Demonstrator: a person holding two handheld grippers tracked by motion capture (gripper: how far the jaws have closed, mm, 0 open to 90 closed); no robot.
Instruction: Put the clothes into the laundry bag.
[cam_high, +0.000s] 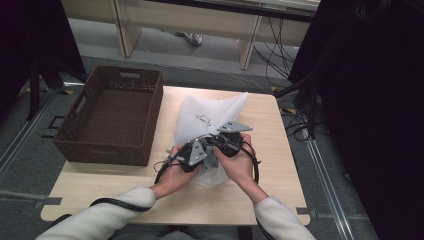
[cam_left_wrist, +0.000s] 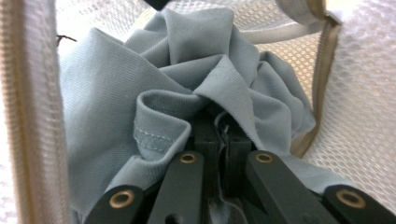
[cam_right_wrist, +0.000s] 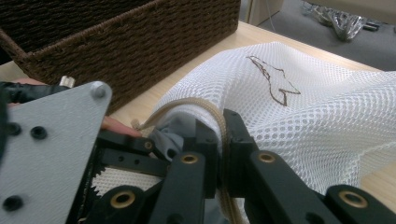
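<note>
Left gripper (cam_left_wrist: 223, 140) pinches grey cloth (cam_left_wrist: 140, 102) inside mesh laundry bag (cam_right_wrist: 299, 116); right gripper (cam_right_wrist: 223, 135) clamps zipper rim (cam_right_wrist: 205, 108). Best: keep the mouth wide, push deep.

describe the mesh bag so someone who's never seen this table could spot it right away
On the light wooden table, just right of the dark brown wicker basket, lies a white mesh bag in front of the person's hands. It is the one pale, see-through thing there, with a small dark outline drawing on top and grey cloth stuffed inside.
</note>
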